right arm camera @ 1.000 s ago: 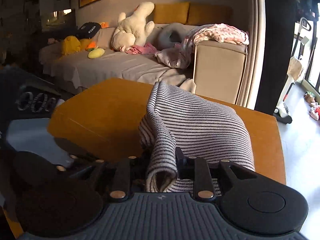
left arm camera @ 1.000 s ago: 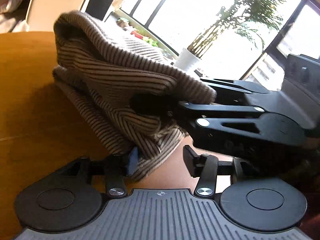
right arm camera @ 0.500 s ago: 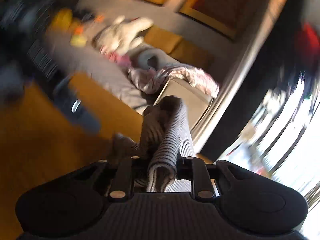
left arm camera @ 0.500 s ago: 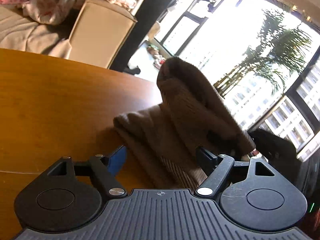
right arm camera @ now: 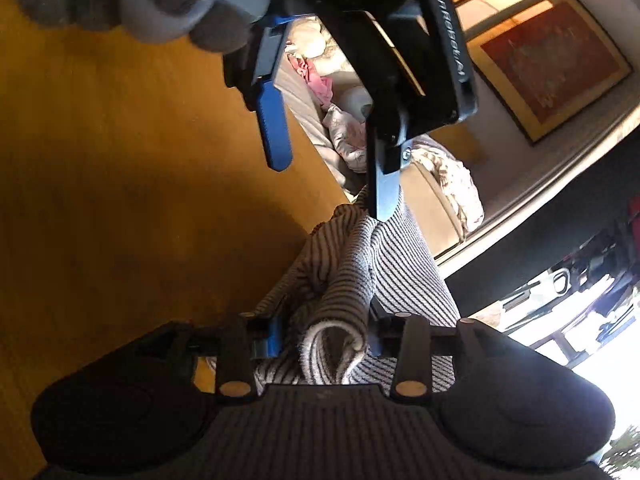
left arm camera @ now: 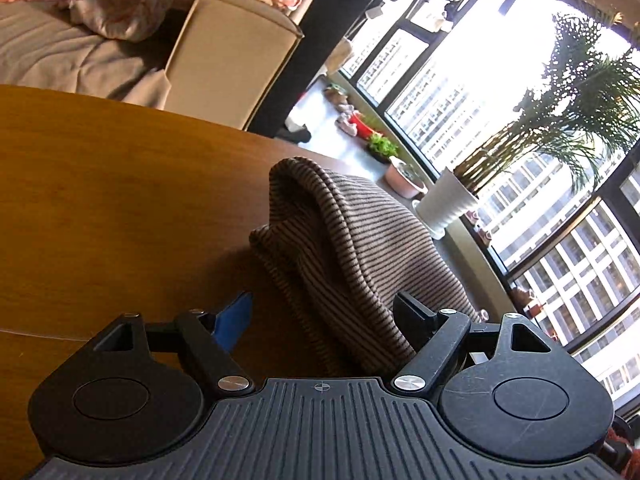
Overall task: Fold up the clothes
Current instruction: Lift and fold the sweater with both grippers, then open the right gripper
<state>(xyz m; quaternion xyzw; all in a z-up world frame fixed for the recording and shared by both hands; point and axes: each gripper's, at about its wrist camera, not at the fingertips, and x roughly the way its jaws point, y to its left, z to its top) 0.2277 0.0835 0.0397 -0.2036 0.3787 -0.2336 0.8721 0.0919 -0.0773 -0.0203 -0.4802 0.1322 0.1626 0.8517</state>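
Note:
A striped knit garment point(left arm camera: 352, 248) lies bunched on the wooden table point(left arm camera: 100, 184). My left gripper point(left arm camera: 324, 312) is open, its jaws wide apart, with part of the garment lying between them against the right finger. It shows from the right wrist view point(right arm camera: 332, 184) with its blue fingertips point(right arm camera: 276, 136) above the cloth. My right gripper point(right arm camera: 326, 340) has its jaws around a rolled fold of the striped garment point(right arm camera: 360, 264), a little apart from the cloth on the left side.
A beige sofa arm point(left arm camera: 224, 64) with pink bedding stands behind the table. Large windows and a potted palm point(left arm camera: 452, 204) are to the right. A gloved hand point(right arm camera: 140, 0) holds the left gripper. Framed pictures point(right arm camera: 548, 52) hang on the wall.
My left gripper opened wide and let go of the garment edge. My right gripper swung round with the fold and its jaws eased apart. The garment settled lower on the table.

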